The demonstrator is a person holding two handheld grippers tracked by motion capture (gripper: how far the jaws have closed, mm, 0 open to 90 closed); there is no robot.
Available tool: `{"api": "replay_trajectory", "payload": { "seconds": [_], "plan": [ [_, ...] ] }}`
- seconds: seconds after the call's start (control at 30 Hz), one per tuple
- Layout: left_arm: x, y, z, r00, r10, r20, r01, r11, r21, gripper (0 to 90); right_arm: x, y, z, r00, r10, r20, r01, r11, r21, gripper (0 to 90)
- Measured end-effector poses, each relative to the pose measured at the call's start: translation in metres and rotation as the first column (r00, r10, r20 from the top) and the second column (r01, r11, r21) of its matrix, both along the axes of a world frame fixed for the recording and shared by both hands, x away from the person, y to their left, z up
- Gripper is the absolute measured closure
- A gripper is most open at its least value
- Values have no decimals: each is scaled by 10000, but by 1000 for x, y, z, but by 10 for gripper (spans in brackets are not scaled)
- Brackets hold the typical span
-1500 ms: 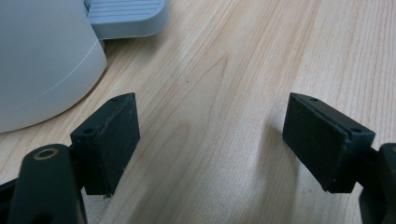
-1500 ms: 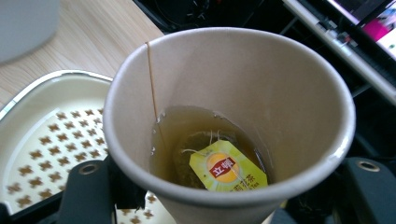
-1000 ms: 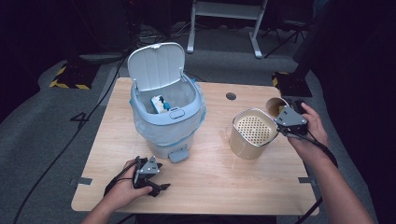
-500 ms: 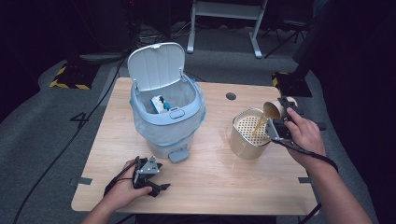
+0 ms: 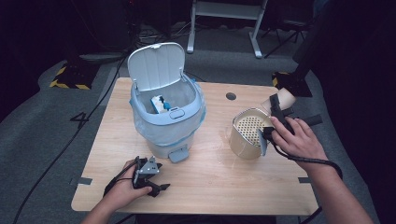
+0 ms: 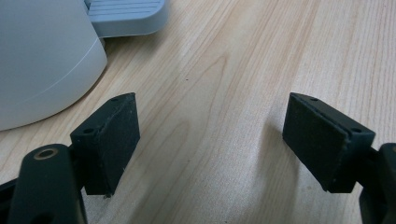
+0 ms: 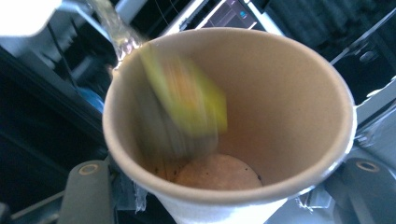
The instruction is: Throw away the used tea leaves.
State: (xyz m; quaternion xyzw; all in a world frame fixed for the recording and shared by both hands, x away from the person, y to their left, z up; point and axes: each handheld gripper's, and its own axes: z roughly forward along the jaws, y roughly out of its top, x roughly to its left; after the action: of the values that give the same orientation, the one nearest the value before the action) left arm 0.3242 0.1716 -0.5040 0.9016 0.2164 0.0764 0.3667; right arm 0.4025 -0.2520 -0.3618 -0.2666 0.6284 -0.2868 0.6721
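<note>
Holding the paper cup (image 5: pixel 281 99) in your right gripper (image 5: pixel 275 112), you have it clamped tight between the jaws, over the right side of the table (image 5: pixel 219 186). From the high view the cup is tipped on its side, with its open mouth just above the far rim of the gold strainer pot (image 5: pixel 246 135). The cup sits right at the tip of the gripper, past your right hand (image 5: pixel 293 137). Looking along the right gripper, you see straight into the cup (image 7: pixel 229 121); a blurry yellow thing (image 7: pixel 187 98) lies against its inside wall. Your left gripper (image 5: pixel 148 173) rests low near the front edge of the table, close to the foot pedal (image 6: pixel 126 14) of the pale blue bin (image 5: pixel 166 116). Its jaws stand wide apart with only bare wood between them. The bin's lid (image 5: pixel 156 65) is up.
</note>
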Motion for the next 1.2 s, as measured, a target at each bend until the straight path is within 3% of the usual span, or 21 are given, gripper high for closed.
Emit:
{"api": "replay_trajectory", "payload": {
  "seconds": [0.1, 0.23, 0.73, 1.2],
  "plan": [
    [0, 0, 0, 10000, -3, 1, 3, 10000, 3, 190, -1, 3, 1, 9990, 14, 450, 28, 9956, -941, 339],
    [0, 0, 0, 10000, -2, -1, 2, 10000, 1, 191, -2, 6, 4, 9984, 79, 566, -7, 9919, -1268, 339],
    [0, 0, 0, 10000, 5, 2, -5, 10000, 8, 191, -2, 10, 4, 9984, 225, 522, -167, 9939, -1087, 337],
    [0, 0, 0, 10000, 6, 8, -6, 10000, 12, 191, 0, 6, 8, 9989, 147, 452, -124, 9987, -503, 333]
  ]
}}
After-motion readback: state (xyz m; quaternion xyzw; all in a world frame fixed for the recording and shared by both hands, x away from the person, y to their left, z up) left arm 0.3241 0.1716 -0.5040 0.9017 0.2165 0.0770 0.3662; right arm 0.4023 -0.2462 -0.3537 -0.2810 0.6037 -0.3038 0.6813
